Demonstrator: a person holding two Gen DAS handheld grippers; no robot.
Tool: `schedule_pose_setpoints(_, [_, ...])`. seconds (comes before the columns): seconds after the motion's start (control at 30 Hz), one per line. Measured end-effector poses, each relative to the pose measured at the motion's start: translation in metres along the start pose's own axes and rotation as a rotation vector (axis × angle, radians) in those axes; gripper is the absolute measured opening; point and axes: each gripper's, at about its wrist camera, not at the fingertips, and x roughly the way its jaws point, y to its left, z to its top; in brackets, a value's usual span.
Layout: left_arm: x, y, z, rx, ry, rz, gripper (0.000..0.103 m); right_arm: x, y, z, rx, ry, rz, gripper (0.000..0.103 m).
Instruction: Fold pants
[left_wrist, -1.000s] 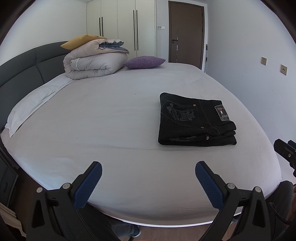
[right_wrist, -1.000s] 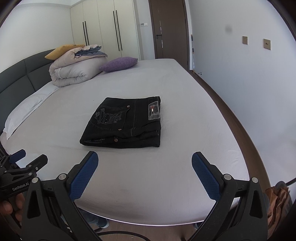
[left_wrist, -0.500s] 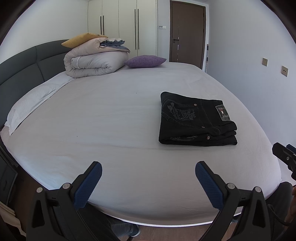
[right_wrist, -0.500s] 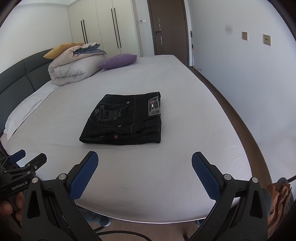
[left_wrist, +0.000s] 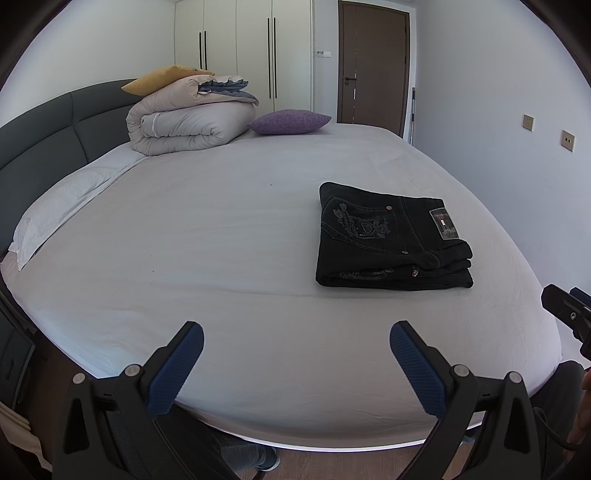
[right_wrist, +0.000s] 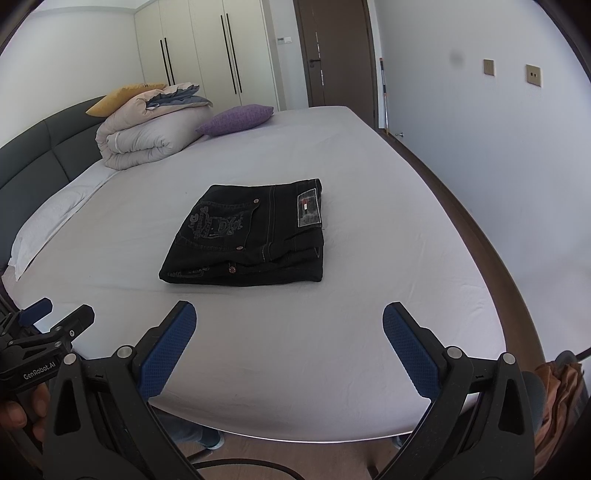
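On the white bed sheet, toward the foot edge nearest you: one pair of black jeans, folded into a compact rectangle, embroidered back pocket and waistband patch facing up. Toward the dark headboard beyond the jeans: a rolled beige duvet with a mustard pillow on top, a purple cushion just beside the duvet, and a flat white pillow along the headboard. Your left gripper: held over the sheet's near edge, blue pads spread wide, nothing between them, well apart from the jeans. Your right gripper: likewise, jaws spread wide and empty, the jeans lying straight ahead of it.
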Motion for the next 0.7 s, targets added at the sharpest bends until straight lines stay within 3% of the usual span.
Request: schedule_pose_setpoints(0.7, [0.0002,-0.0004,-0.0003,0.000,0.001,0.000,0.103,0.0009,0.0005,-0.0004,0.001,0.003,0.000,0.103])
